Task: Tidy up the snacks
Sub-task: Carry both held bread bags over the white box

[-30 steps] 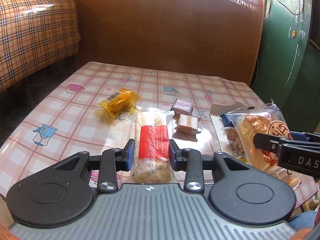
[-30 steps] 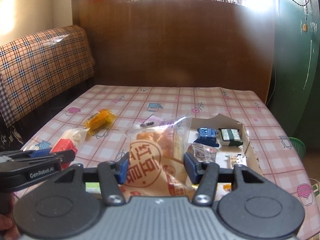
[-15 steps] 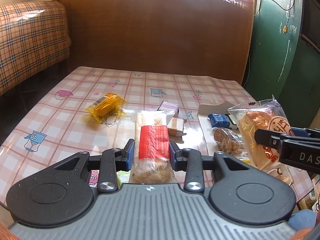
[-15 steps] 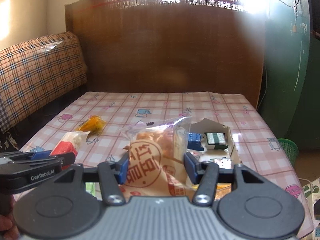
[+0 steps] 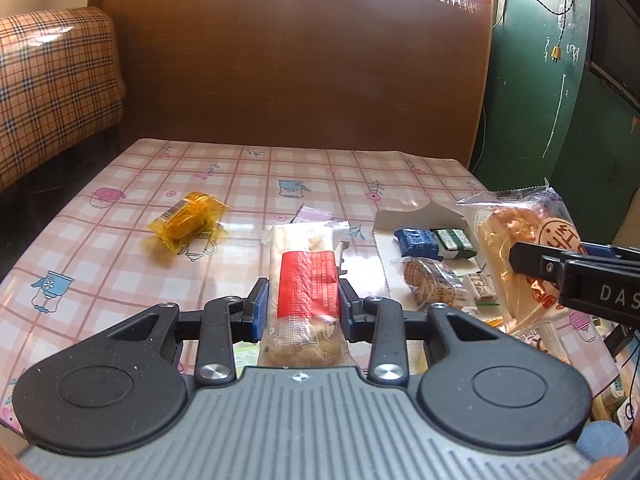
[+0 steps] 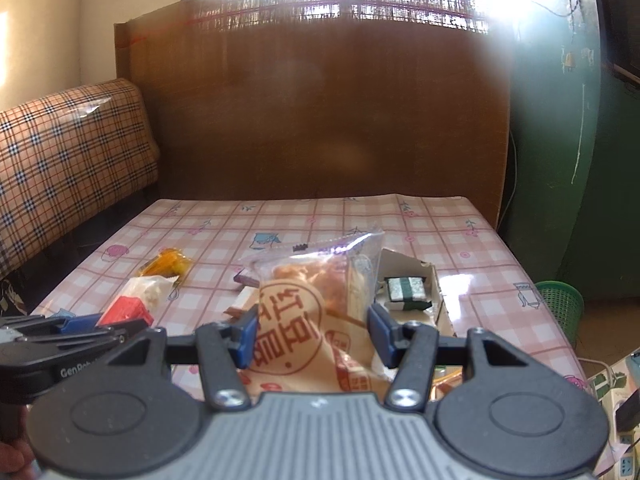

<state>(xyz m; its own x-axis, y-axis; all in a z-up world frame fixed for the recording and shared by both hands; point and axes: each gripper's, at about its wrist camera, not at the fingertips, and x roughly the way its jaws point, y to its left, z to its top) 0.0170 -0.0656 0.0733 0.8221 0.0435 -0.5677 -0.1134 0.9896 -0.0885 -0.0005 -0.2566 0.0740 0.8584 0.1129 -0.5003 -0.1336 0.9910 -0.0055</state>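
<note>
My left gripper [image 5: 303, 307] is shut on a long clear cake pack with a red label [image 5: 306, 284], held above the table. My right gripper [image 6: 313, 332] is shut on a clear bread bag with red characters [image 6: 316, 312]; the bag also shows in the left wrist view [image 5: 520, 240]. A white cardboard box [image 5: 416, 216] lies on the table right of centre and holds a blue packet [image 5: 418, 242], a green-and-white packet [image 5: 454, 240] and a biscuit pack [image 5: 430, 280]. A yellow wrapped snack [image 5: 186, 220] lies on the table to the left.
The table has a pink checked cloth [image 5: 240, 176]. A brown board [image 5: 296, 64] stands behind it, a plaid sofa [image 5: 52, 80] to the left, a green door [image 5: 536, 80] to the right. A green basket [image 6: 560, 312] sits on the floor. Small brown packets [image 6: 244, 300] lie mid-table.
Both grippers have risen and pulled back from the table with their packs still held. The views now look more level, and the box contents show more fully.
</note>
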